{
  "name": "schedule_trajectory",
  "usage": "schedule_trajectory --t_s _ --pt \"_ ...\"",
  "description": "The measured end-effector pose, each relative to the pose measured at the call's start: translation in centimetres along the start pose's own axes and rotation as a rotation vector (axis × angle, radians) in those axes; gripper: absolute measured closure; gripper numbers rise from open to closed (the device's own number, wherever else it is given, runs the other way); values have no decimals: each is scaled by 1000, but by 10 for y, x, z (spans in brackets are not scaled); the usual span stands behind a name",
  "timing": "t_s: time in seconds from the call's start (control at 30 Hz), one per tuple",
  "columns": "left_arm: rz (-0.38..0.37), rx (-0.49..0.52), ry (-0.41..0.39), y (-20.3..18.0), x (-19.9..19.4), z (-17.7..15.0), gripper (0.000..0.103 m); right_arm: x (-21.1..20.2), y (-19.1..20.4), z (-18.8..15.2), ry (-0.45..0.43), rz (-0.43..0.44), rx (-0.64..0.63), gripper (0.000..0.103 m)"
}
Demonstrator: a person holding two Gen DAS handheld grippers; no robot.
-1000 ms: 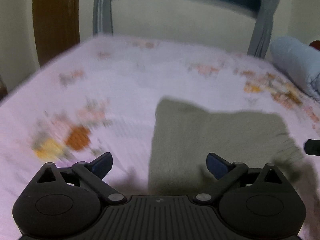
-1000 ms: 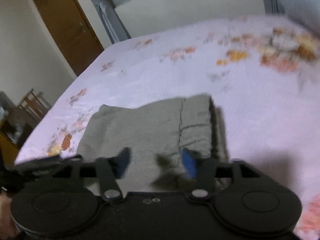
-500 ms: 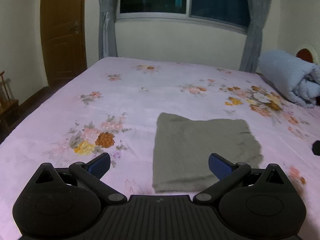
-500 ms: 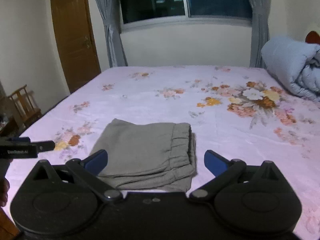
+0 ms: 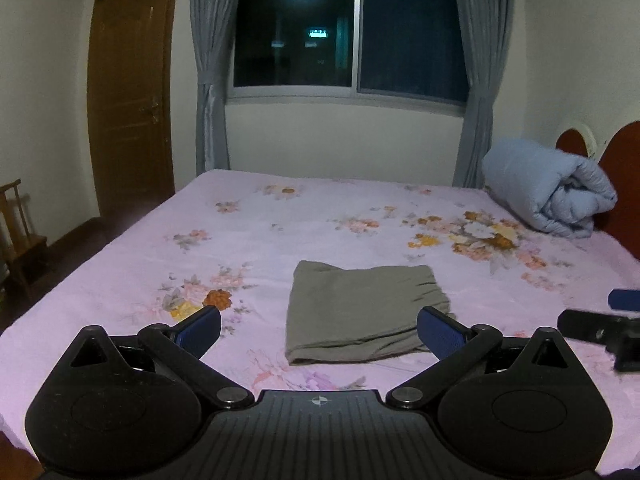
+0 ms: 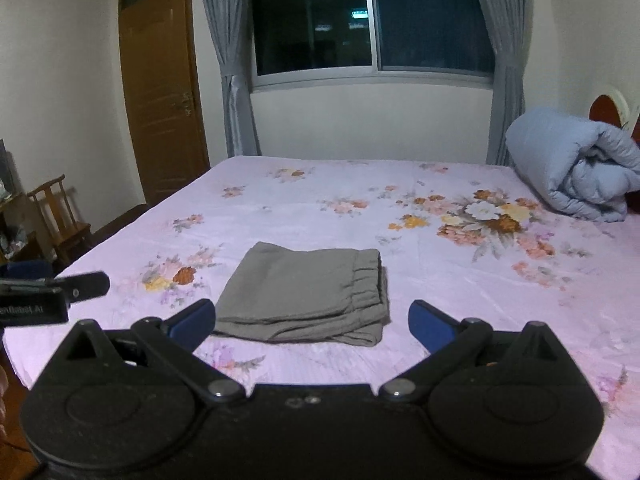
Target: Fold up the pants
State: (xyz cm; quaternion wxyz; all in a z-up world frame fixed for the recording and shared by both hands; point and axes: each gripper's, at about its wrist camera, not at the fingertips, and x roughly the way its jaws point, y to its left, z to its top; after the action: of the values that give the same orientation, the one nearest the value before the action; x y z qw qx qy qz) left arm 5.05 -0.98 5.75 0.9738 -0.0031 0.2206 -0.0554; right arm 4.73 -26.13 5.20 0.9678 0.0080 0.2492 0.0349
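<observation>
The grey pants [image 5: 360, 308] lie folded into a flat rectangle on the pink floral bed sheet [image 5: 280, 232], elastic waistband at the right edge. They also show in the right wrist view [image 6: 308, 292]. My left gripper [image 5: 320, 330] is open and empty, held back from the near edge of the pants. My right gripper [image 6: 312, 322] is open and empty, also back from the pants. The right gripper shows at the right edge of the left wrist view [image 5: 608, 328]; the left gripper shows at the left edge of the right wrist view [image 6: 52, 292].
A rolled light-blue duvet [image 5: 548, 192] lies at the far right by the red headboard [image 5: 624, 152]. A wooden chair [image 6: 60, 220] and a brown door [image 6: 160, 92] stand left of the bed. A dark window with grey curtains [image 5: 348, 36] is behind.
Both grippers have pulled back and up from the folded pants, and the right gripper's jaws have spread wider. The pants lie still on the sheet.
</observation>
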Motion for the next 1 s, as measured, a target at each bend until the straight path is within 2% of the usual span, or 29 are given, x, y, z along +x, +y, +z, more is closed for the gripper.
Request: schedule_trajectory --t_s 0.27,0.5,1.0 --pt "-8 -6 -10 7 -41 -17 0 -46 2 -15 -30 -20 26 6" --pt "-14 16 -1 4 -50 -19 0 -47 9 -25 -12 -12 13 6" --pt "-11 38 -13 2 -50 -20 0 -47 18 -22 -20 -14 3 6"
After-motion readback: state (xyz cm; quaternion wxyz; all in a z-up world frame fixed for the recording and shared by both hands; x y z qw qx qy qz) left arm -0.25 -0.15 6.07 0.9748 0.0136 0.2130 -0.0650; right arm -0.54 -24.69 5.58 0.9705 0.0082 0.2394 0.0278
